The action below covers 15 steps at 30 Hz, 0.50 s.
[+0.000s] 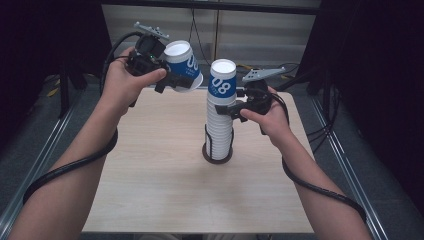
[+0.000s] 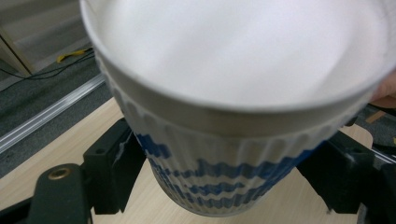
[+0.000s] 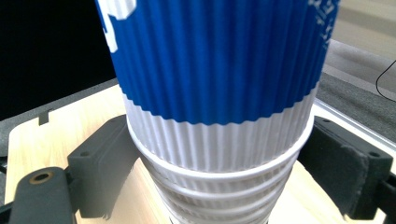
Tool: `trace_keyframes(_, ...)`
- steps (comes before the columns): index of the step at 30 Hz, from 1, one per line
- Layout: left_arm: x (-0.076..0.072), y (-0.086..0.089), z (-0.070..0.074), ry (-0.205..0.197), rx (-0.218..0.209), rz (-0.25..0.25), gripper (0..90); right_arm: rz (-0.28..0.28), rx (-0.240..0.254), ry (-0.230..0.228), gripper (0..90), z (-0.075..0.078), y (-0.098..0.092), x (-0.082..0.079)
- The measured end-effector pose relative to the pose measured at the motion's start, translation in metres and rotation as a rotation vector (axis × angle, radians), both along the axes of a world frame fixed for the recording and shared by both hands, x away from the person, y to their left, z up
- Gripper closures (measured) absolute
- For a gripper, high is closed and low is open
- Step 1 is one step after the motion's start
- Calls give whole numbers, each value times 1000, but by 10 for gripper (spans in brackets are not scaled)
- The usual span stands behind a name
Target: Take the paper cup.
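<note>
A white paper cup with blue print (image 1: 182, 65) hangs tilted in the air at the back left, its open mouth (image 2: 238, 46) turned toward the camera. My left gripper (image 1: 175, 81) is shut on its ribbed lower wall (image 2: 224, 186), one jaw on each side. A tall stack of the same cups (image 1: 219, 122) stands in a black holder (image 1: 217, 156) at the table's middle. The top cup (image 1: 223, 80) is blue and white. My right gripper (image 1: 231, 109) is shut on the stack just under that cup (image 3: 219, 140), with both pads against the white ribs.
The light wooden table (image 1: 150, 190) has metal rails and grey floor along both sides. Black cables trail from both grippers over the forearms. Dark curtains stand left and right, and a pale wall panel lies behind.
</note>
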<state>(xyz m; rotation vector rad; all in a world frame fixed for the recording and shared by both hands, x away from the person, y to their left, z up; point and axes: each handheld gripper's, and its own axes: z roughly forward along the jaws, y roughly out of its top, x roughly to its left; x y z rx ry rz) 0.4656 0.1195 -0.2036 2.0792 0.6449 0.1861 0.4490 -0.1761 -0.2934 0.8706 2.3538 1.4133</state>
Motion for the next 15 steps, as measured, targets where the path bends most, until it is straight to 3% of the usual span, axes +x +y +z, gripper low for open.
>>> trace_keyframes(10,-2,6,-23,17,2,-1,201,0,0,-9,125,-1,-1,-2)
trace_keyframes(15,-4,6,-30,22,13,-4,201,4,-30,-20,126,-3,-2,-5)
